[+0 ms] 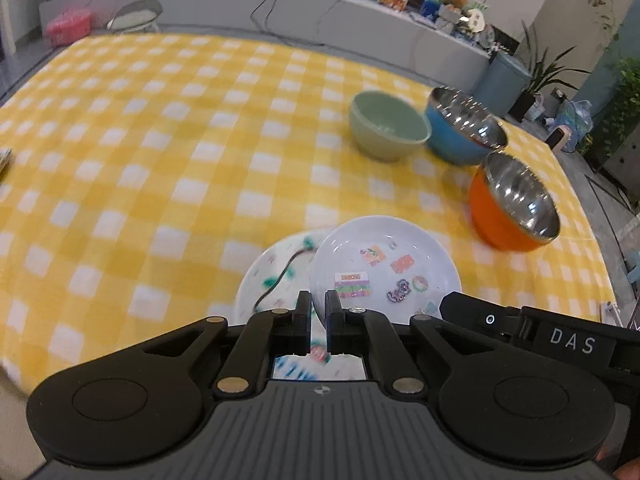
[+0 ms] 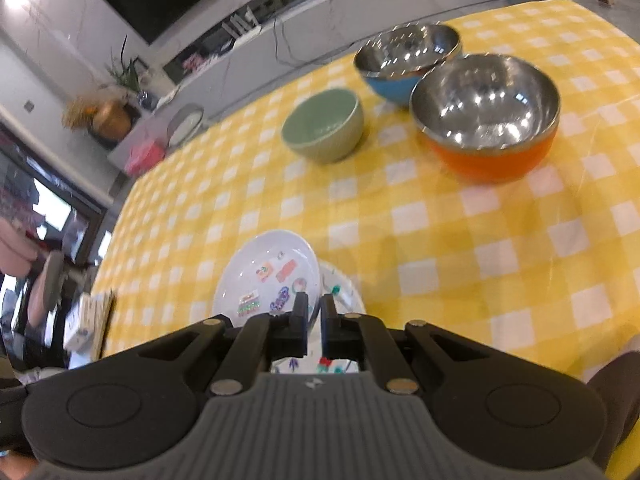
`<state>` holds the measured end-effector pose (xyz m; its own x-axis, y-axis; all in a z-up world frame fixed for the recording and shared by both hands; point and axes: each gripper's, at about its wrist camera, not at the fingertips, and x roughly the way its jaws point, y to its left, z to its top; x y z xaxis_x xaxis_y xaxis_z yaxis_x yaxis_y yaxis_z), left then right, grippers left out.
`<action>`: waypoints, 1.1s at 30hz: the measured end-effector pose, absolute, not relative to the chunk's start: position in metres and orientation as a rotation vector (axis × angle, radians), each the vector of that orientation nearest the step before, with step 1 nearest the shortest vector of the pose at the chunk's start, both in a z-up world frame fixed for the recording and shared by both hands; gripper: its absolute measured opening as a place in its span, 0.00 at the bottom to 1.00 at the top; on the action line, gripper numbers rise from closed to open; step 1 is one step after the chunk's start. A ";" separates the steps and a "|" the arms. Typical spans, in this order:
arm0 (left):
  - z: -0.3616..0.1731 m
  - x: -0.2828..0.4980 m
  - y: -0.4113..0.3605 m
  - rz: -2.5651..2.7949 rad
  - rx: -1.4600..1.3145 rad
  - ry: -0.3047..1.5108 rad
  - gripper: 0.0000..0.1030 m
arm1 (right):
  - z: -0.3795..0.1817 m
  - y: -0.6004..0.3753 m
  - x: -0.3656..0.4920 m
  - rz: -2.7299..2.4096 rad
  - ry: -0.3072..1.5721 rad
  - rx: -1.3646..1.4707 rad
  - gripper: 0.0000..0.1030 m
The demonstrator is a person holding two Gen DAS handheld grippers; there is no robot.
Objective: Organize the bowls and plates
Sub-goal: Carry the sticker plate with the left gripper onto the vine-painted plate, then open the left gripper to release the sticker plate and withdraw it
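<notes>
Clamped with the left gripper point(image 1: 318, 308) on the near rim of the small plate point(image 1: 384, 256), jaws almost together around the edge. Tilted up and lapping over the patterned plate point(image 1: 272, 276), offset to its right, close in front of both hands. Round, so no long axis to fuss over. Pinched together at the right gripper point(image 2: 314, 310) too, though on which rim, impossible to tell. Probably needs sliding left to centre the stack. Well ahead on the tablecloth point(image 1: 160, 140): green bowl point(image 1: 388, 126), blue bowl point(image 1: 460, 136), orange bowl point(image 1: 508, 208).
</notes>
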<state>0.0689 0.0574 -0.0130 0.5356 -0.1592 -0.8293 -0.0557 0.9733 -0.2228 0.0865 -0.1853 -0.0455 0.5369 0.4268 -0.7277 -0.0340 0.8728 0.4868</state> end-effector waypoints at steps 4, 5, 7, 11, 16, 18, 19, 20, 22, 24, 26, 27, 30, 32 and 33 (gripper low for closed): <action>-0.019 0.063 0.065 -0.046 -0.212 1.033 0.06 | -0.051 -0.169 0.081 0.326 1.020 0.366 0.03; -0.021 0.063 0.067 -0.043 -0.212 1.040 0.06 | -0.053 -0.166 0.080 0.335 1.030 0.354 0.03; -0.025 0.063 0.068 -0.045 -0.210 1.051 0.06 | -0.058 -0.163 0.080 0.343 1.044 0.340 0.04; -0.031 0.062 0.065 -0.048 -0.168 1.051 0.06 | -0.066 -0.154 0.079 0.330 1.053 0.286 0.03; -0.038 0.061 0.062 -0.054 -0.140 1.052 0.07 | -0.073 -0.154 0.080 0.322 1.060 0.272 0.03; -0.040 0.062 0.062 -0.055 -0.137 1.054 0.07 | -0.075 -0.153 0.081 0.319 1.064 0.273 0.03; -0.041 0.062 0.062 -0.054 -0.136 1.054 0.07 | -0.076 -0.153 0.082 0.318 1.065 0.274 0.03; -0.041 0.062 0.062 -0.055 -0.135 1.051 0.07 | -0.077 -0.153 0.082 0.319 1.063 0.273 0.03; -0.043 0.063 0.062 -0.055 -0.132 1.050 0.07 | -0.078 -0.152 0.082 0.320 1.061 0.268 0.03; -0.043 0.063 0.063 -0.057 -0.134 1.042 0.07 | -0.080 -0.151 0.083 0.320 1.059 0.269 0.03; -0.043 0.063 0.063 -0.059 -0.135 1.034 0.07 | -0.081 -0.152 0.083 0.317 1.052 0.280 0.03; -0.043 0.063 0.063 -0.062 -0.134 1.030 0.07 | -0.082 -0.152 0.084 0.316 1.052 0.284 0.03; -0.044 0.063 0.061 -0.071 -0.124 1.015 0.07 | -0.083 -0.152 0.084 0.307 1.049 0.280 0.03; -0.045 0.063 0.059 -0.078 -0.111 1.006 0.08 | -0.083 -0.152 0.083 0.300 1.045 0.274 0.04; -0.045 0.063 0.058 -0.080 -0.104 1.001 0.08 | -0.083 -0.152 0.083 0.297 1.043 0.274 0.04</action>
<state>0.0630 0.0580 -0.0446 0.5368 -0.1146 -0.8359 0.0192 0.9921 -0.1237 0.0826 -0.1520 -0.0827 0.4704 0.3674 -0.8023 -0.1104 0.9266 0.3595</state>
